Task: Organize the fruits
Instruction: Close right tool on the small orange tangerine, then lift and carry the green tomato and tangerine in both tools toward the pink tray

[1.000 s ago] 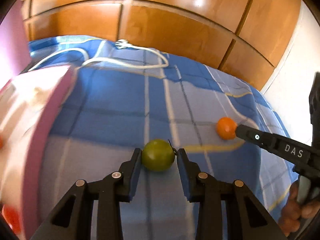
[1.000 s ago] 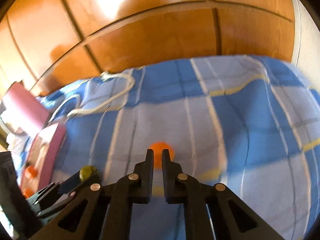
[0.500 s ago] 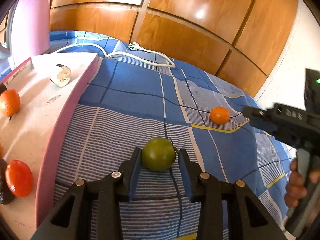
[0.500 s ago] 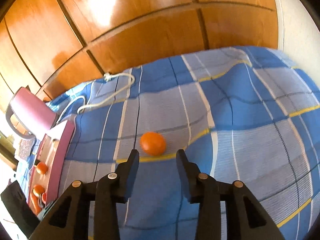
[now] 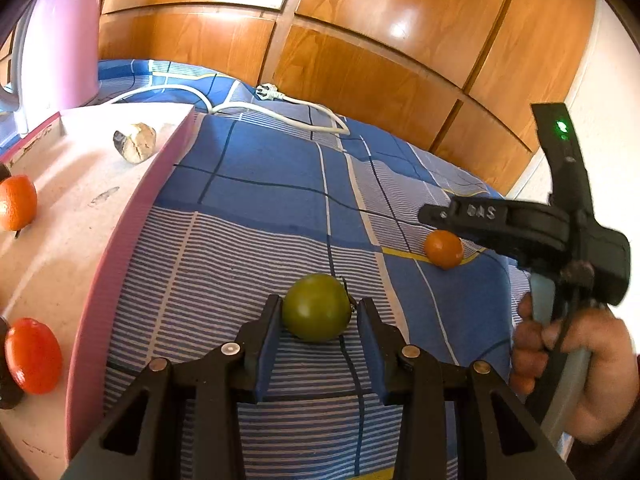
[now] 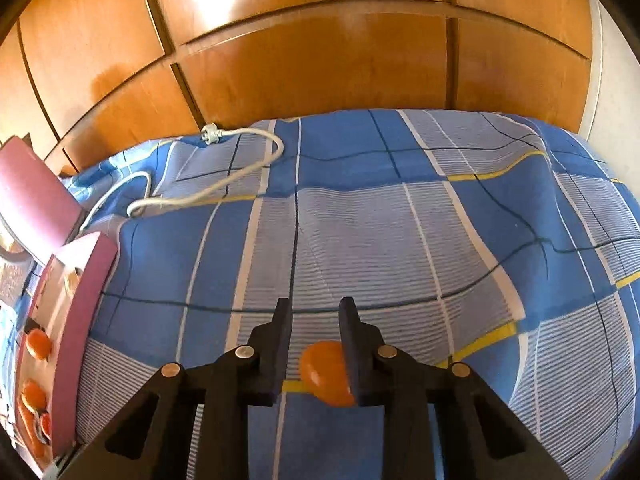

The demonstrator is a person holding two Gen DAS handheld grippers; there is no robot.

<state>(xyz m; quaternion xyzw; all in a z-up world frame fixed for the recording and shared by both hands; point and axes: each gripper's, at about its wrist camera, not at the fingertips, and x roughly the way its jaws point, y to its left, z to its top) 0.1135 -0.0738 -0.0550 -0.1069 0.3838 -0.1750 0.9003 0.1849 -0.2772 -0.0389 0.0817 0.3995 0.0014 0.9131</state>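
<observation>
A green round fruit (image 5: 317,307) sits between the fingers of my left gripper (image 5: 318,316), which is shut on it above the blue checked bedspread (image 5: 280,208). A small orange fruit (image 6: 326,372) lies on the bedspread between the fingers of my right gripper (image 6: 314,312), against the right finger with a gap on the left; the gripper is open. The orange fruit (image 5: 443,249) and the right gripper (image 5: 430,213) above it also show in the left wrist view. A pink-rimmed tray (image 5: 132,216) at the left holds orange fruits (image 5: 16,202) and a red one (image 5: 34,354).
A white power cord with plug (image 5: 280,114) lies at the far side of the bed. Wooden wardrobe panels (image 6: 320,60) stand behind. A pink chair back (image 6: 32,204) is beyond the tray. A brownish lump (image 5: 135,144) sits in the tray's far corner.
My right gripper opened and moved forward over the orange fruit, which now sits between its fingers. My left gripper kept its hold on the green fruit and turned toward the tray.
</observation>
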